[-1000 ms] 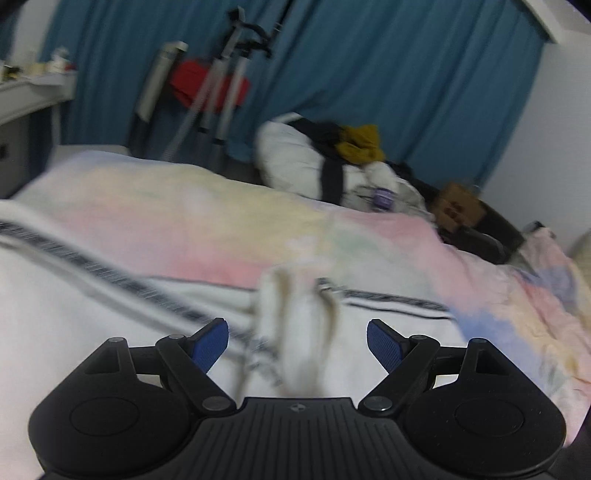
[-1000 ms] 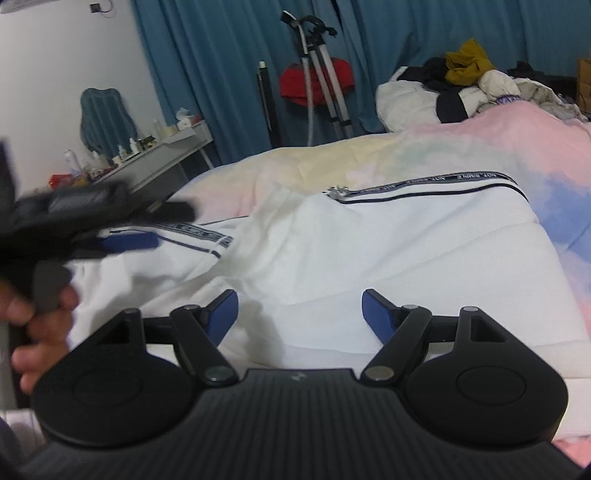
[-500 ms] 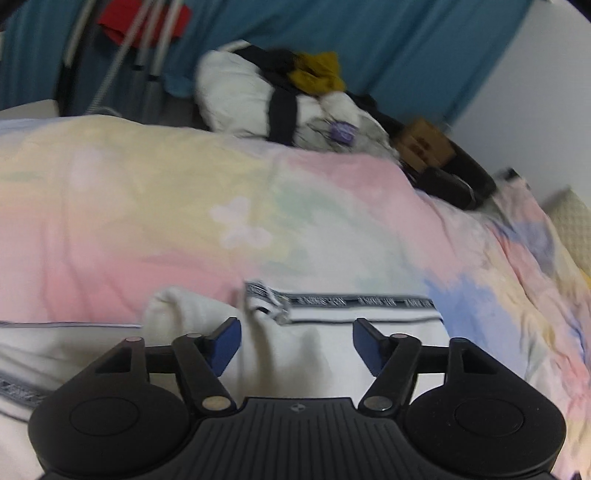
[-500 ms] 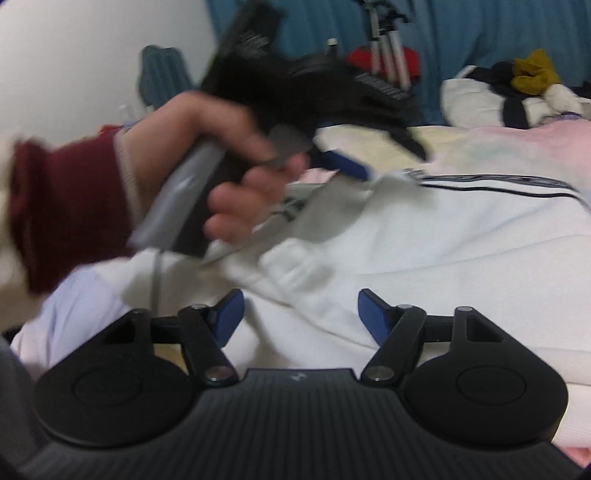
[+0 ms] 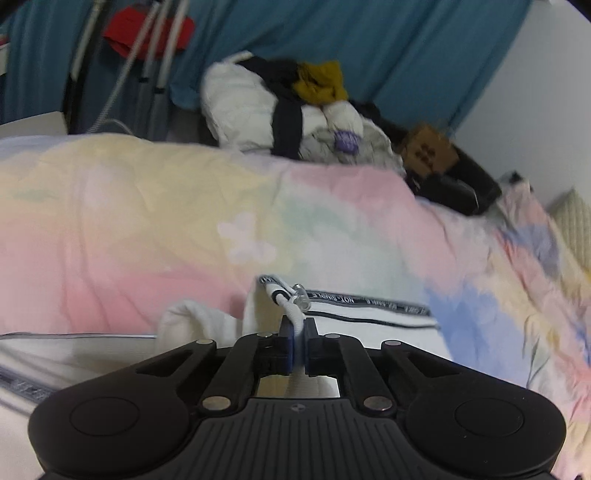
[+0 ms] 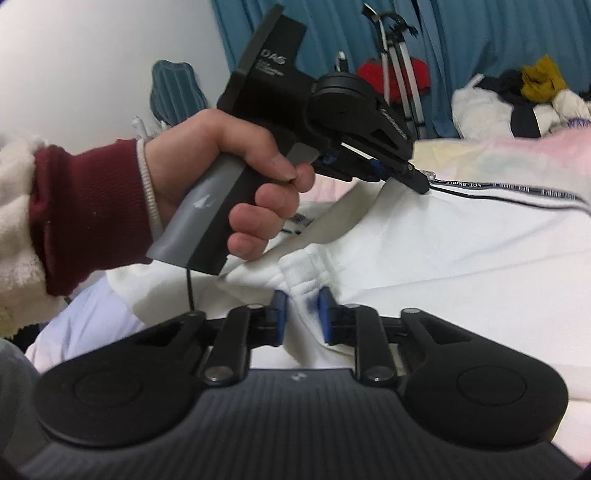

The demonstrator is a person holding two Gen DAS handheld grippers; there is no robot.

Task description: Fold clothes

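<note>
A white garment (image 6: 443,251) with a black lettered trim band (image 5: 369,301) lies spread on the bed. My left gripper (image 5: 295,332) is shut on the garment's top edge by its white drawstring (image 5: 291,312) and zipper end. It also shows in the right wrist view (image 6: 417,181), held in a hand. My right gripper (image 6: 299,314) is closed on a bunched fold of the white fabric with a ribbed cuff (image 6: 303,269) just ahead of its jaws.
The bed has a pastel pink, yellow and blue cover (image 5: 147,221). A pile of clothes (image 5: 291,110) sits at the far end before blue curtains (image 5: 406,48). A tripod with a red item (image 5: 147,33) stands at the back left.
Both grippers were open; now each has closed on the white garment. The left one moved in to the trim edge by the drawstring.
</note>
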